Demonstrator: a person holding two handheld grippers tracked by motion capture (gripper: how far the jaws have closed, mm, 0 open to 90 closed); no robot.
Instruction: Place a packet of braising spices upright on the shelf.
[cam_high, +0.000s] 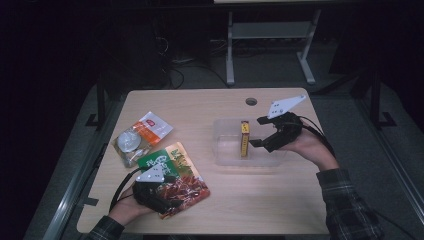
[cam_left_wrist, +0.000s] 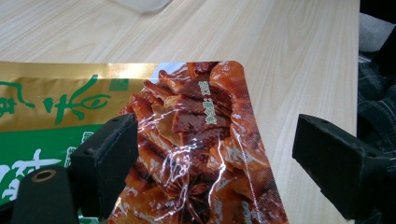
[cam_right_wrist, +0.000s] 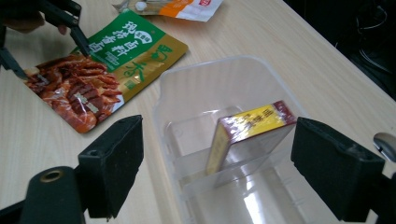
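Work in hand: we judge that snack packs are being packed into the clear plastic bin (cam_high: 225, 131); a small yellow box (cam_high: 244, 139) already stands on edge inside it, leaning on the bin's inner step.
Right gripper (cam_high: 261, 132): jaws spread wide with nothing between them, held just beside the bin's right wall, the box in front of it.
Left gripper (cam_high: 161, 196): jaws spread, straddling the lower end of the red-and-green snack pouch (cam_high: 175, 175); in the left gripper view one pad (cam_left_wrist: 109, 161) lies over the pouch's film, the other stands off over bare table (cam_high: 280, 200). We cannot tell whether that pad touches the film.
Pouch position: flat on the table, left of the bin and apart from it.
Key relation: the pouch's long axis runs from the left gripper up toward the table's far left; the left hand is far nearer to it.
Other pack: an orange-and-white pouch (cam_high: 142, 135) lies just beyond, further left.
Next move, as we judge: close on the pouch's end, then carry it right to the bin.
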